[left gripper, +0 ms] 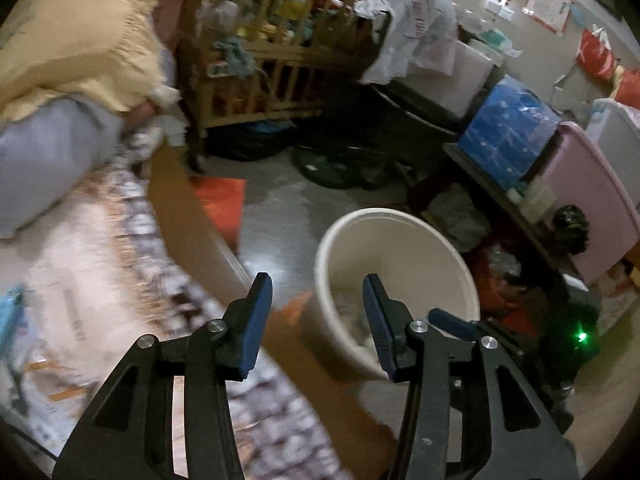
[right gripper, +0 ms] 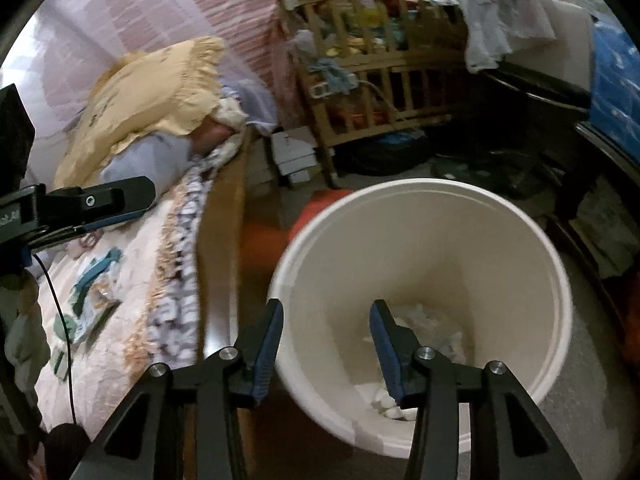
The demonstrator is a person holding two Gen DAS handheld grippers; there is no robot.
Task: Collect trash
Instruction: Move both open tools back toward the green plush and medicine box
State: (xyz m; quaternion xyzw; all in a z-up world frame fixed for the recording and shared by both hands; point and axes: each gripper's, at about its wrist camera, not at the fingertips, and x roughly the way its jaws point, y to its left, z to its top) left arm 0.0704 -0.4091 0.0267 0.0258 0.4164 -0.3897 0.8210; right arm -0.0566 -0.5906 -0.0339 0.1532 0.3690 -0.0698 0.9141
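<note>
Trash (right gripper: 416,328) in bucket (right gripper: 420,208) below right tongs (right gripper: 326,314).

no legible text, red print on white bag (left gripper: 416,20) perhaps lettering

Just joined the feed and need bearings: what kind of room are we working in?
Most likely a cluttered bedroom: a bed with a yellow frilled pillow, a wooden crib piled with things, and a white bucket on the floor.

A bed (right gripper: 132,344) with a patterned blanket filled the nine o'clock side, with scraps of trash (right gripper: 86,304) and a yellow pillow (right gripper: 156,92) on it. A white bucket (right gripper: 420,224) stood on the grey floor (left gripper: 280,216) at three o'clock, beside the bed's wooden edge.
</note>
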